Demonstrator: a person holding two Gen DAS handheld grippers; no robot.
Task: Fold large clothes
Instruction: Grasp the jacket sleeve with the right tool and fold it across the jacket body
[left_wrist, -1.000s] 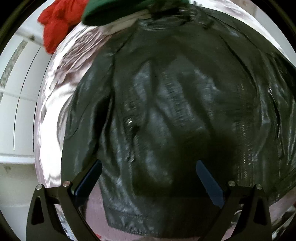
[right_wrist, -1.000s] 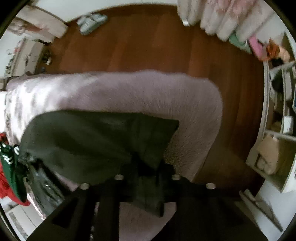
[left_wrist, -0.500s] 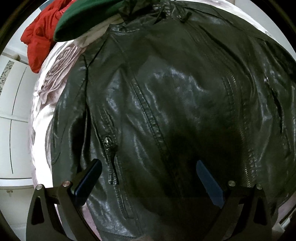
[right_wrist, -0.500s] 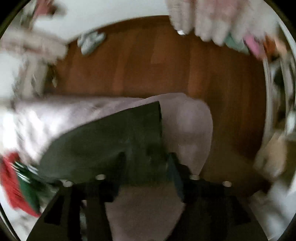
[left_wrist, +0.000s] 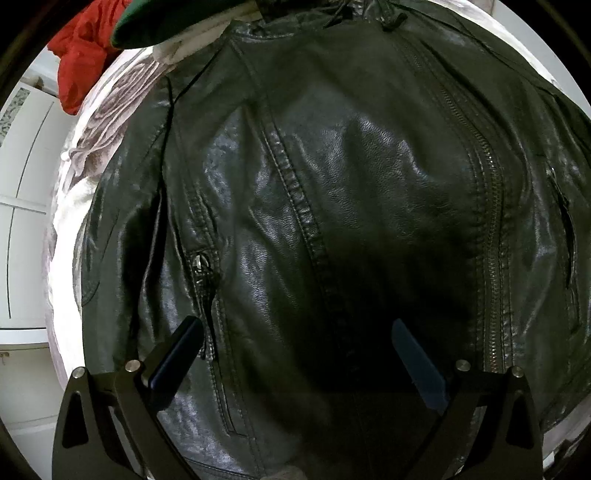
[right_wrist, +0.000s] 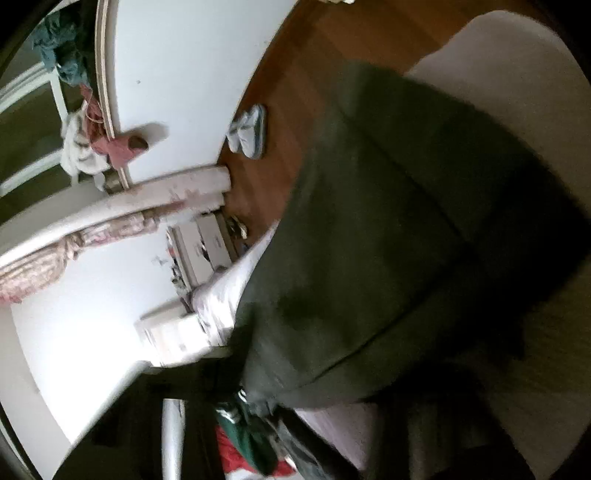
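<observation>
Jacket (left_wrist: 351, 206): black leather, glossy, pebbled grain, spread front-up on a pale bed cover (left_wrist: 96, 122). Long axis runs from near hem up-frame to collar, straight ahead of the left hand-held gripper (left_wrist: 295, 354). That one points steeply down over the lower front, jaws wide apart, nothing between the pads; left pad sits by the pocket zip (left_wrist: 202, 273), main zip (left_wrist: 489, 229) off to its right. Red garment (left_wrist: 79, 62) and a green one (left_wrist: 173, 20) heaped past the collar.

Right wrist view is blurred, rolled. Dark jacket panel (right_wrist: 388, 240) fills it. Right hand-held gripper's fingers not resolvable; jaws closing, nearly together. Can't tell whether fabric is pinched. My read: left is better placed for the hem.
</observation>
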